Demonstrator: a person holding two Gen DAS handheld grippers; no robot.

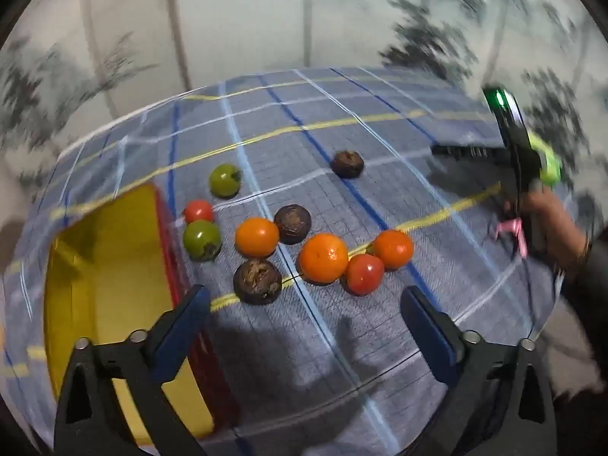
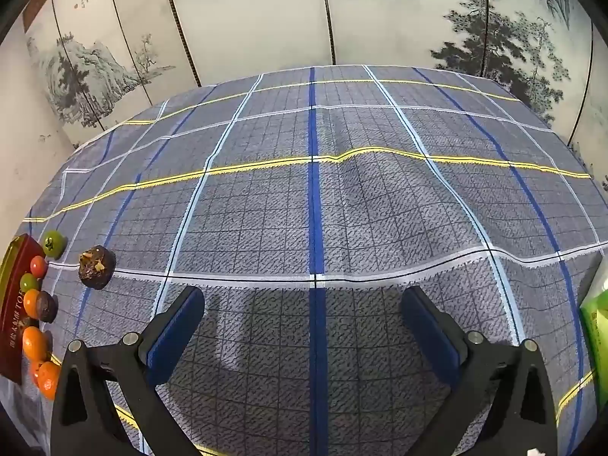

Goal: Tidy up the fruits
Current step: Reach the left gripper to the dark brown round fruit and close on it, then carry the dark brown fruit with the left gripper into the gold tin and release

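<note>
Left wrist view: the left gripper [image 1: 304, 315] is hanging over the blue plaid tablecloth [image 1: 380, 144] with its blue-padded jaws spread wide and nothing between them. The loose cluster of small round fruits [image 1: 288, 247], orange, red, green and wrinkled dark brown, is lying just ahead of the fingertips, right beside the red-walled, yellow-lined box [image 1: 114, 266]. One dark brown fruit [image 1: 347, 164] is sitting apart, farther from the box. The nearest dark brown fruit [image 1: 257, 282] is lying just off the left finger.

Right wrist view: the right gripper [image 2: 304, 315] is also standing fully open and empty, facing bare cloth. The box [image 2: 17, 304] and the fruits are sitting far off to its left edge.

Judgement: the left gripper is much nearer the fruits and box; round fruits offer no long axis.
</note>
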